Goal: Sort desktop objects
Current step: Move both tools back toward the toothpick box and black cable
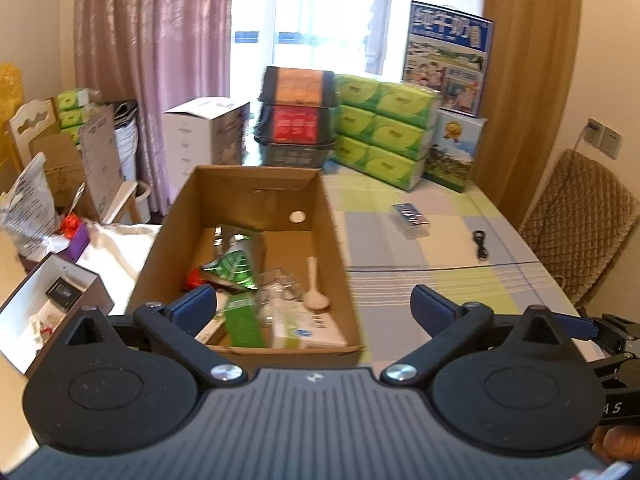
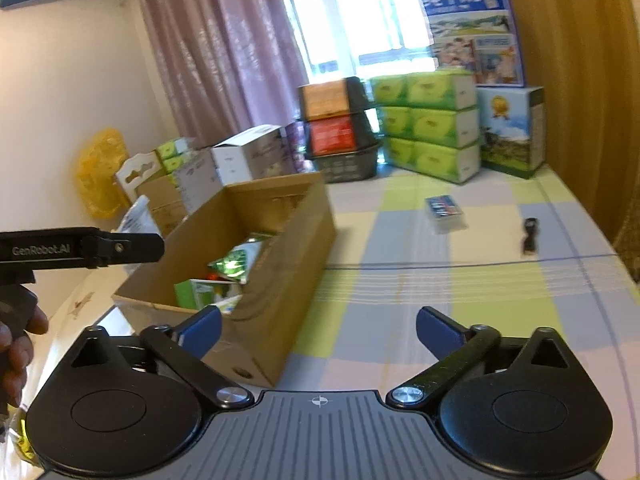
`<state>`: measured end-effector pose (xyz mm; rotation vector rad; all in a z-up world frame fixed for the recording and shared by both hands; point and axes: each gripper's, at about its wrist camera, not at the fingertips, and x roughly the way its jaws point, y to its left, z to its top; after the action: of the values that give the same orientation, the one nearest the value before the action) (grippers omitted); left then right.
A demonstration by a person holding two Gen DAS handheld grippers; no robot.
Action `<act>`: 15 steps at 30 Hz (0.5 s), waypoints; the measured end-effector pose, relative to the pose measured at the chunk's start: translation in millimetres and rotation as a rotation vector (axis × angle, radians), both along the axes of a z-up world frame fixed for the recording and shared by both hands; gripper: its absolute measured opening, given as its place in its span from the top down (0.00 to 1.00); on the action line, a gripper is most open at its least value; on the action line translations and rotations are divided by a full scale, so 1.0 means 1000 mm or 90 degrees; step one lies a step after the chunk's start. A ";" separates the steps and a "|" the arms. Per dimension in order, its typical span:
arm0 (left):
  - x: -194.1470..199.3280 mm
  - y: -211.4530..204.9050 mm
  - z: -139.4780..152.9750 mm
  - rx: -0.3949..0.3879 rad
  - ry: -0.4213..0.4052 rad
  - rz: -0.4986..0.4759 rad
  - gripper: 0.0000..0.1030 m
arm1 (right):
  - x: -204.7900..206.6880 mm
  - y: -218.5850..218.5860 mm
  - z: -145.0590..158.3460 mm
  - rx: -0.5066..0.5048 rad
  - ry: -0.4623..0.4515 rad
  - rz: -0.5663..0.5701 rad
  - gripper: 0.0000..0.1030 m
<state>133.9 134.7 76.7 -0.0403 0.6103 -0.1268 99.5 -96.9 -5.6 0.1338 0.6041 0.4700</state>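
An open cardboard box (image 1: 332, 220) (image 2: 280, 280) stands on the checked tablecloth and holds green packets (image 1: 234, 266), a white spoon (image 1: 314, 284), a clear wrapper and a white carton. Out on the cloth lie a small blue card pack (image 1: 410, 218) (image 2: 444, 210) and a black cable (image 1: 480, 244) (image 2: 530, 236). My left gripper (image 1: 312, 310) hovers open over the box's near end with nothing between its blue pads. My right gripper (image 2: 318, 330) is open too, above the cloth beside the box's near right corner. The left device's arm (image 2: 80, 248) shows at the left edge of the right wrist view.
Stacked green tissue packs (image 1: 384, 128), milk cartons (image 1: 456, 152) and a dark basket (image 1: 296, 120) line the table's far end. A white box (image 1: 206, 132) stands behind the cardboard box. An open white gift box (image 1: 52, 304) sits to the left. A padded chair (image 1: 580, 220) is to the right.
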 end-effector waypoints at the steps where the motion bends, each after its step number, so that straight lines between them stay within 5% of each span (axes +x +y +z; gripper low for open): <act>1: 0.000 -0.006 0.001 -0.002 -0.001 -0.006 0.02 | -0.001 -0.005 0.000 -0.002 0.003 -0.006 0.02; 15: -0.006 -0.080 -0.014 -0.026 0.017 -0.070 0.02 | -0.014 -0.078 -0.007 -0.100 0.016 -0.127 0.02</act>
<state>127.7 54.2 62.6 -0.0477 0.6373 -0.2461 85.1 -175.1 -12.4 0.0495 0.6428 0.2272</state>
